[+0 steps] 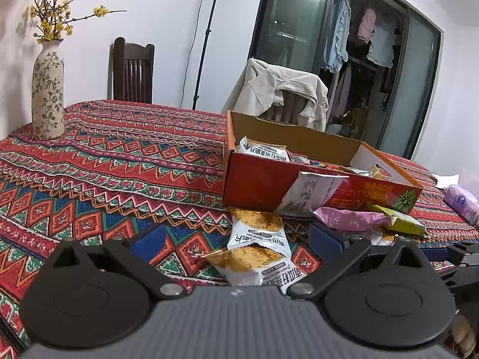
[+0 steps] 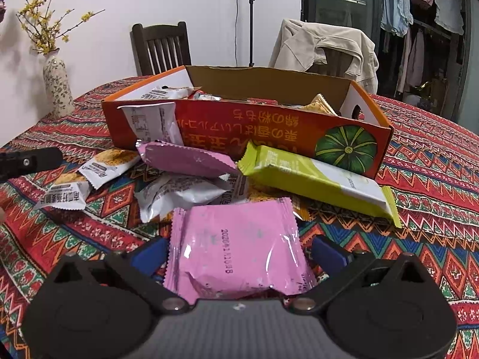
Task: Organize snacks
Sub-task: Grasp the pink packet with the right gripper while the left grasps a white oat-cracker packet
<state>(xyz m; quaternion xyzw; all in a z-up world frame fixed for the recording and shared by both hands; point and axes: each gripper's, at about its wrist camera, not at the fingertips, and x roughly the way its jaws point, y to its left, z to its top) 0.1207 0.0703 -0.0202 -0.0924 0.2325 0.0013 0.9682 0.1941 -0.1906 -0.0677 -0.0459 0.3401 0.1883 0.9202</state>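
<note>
An orange-red cardboard box (image 1: 254, 179) (image 2: 269, 128) with a pumpkin picture stands on the patterned tablecloth and holds several snack packets. Loose snacks lie in front of it: two white-and-orange packets (image 1: 256, 239) (image 2: 104, 164), a mauve packet (image 2: 185, 158) (image 1: 350, 217), a green bar (image 2: 314, 179) (image 1: 401, 221), and a white packet (image 2: 152, 122) leaning on the box wall. My left gripper (image 1: 236, 237) is open, low over the table, with the white-and-orange packets between its fingers. My right gripper (image 2: 239, 252) is open around a pink packet (image 2: 236, 251) whose edges almost reach both blue pads.
A flowered vase (image 1: 48, 89) (image 2: 57, 86) with yellow blossoms stands at the table's far left. Two chairs stand behind the table, one draped with a beige jacket (image 1: 284, 89). A purple tissue pack (image 1: 461, 203) lies right of the box. The right gripper's body (image 1: 461, 257) sits close beside my left one.
</note>
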